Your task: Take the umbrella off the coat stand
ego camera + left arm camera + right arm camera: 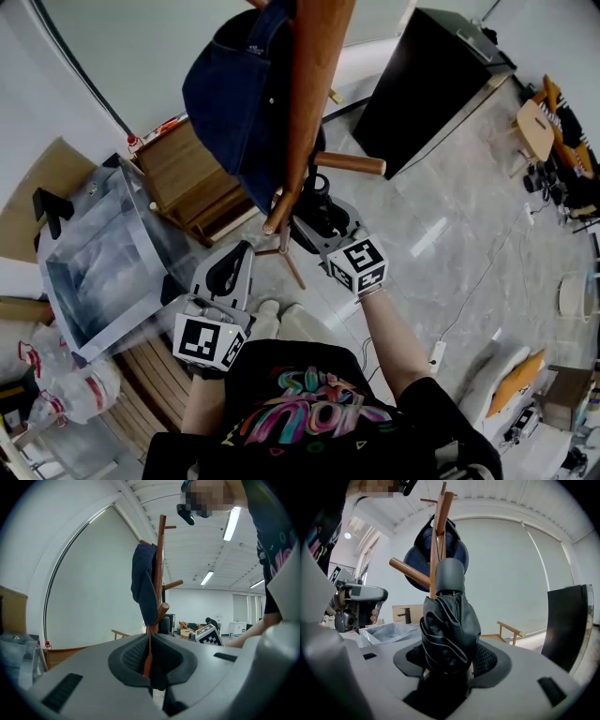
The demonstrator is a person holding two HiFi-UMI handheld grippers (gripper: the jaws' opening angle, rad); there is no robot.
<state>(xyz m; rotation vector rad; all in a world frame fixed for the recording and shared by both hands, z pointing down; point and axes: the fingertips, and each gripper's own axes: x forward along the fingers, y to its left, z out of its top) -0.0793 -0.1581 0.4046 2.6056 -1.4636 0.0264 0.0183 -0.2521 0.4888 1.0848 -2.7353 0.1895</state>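
Observation:
A black folded umbrella (450, 630) hangs against the wooden coat stand (436, 541), its grey handle end up by a peg. My right gripper (447, 660) is shut on the umbrella's lower body, its pads pressing the folds on both sides. From the head view the right gripper (317, 208) sits at the stand's pole (314, 84), under a dark blue bag (239, 94) hung higher up. My left gripper (242, 251) is held back to the left, level and aimed at the stand. Its jaws (149, 660) are shut with nothing in them.
A black cabinet (431, 84) stands right of the stand. A wooden crate (192, 178) and a clear plastic bin (98, 262) are to the left. A power strip (436, 354) lies on the tiled floor. The stand's feet spread near my shoes.

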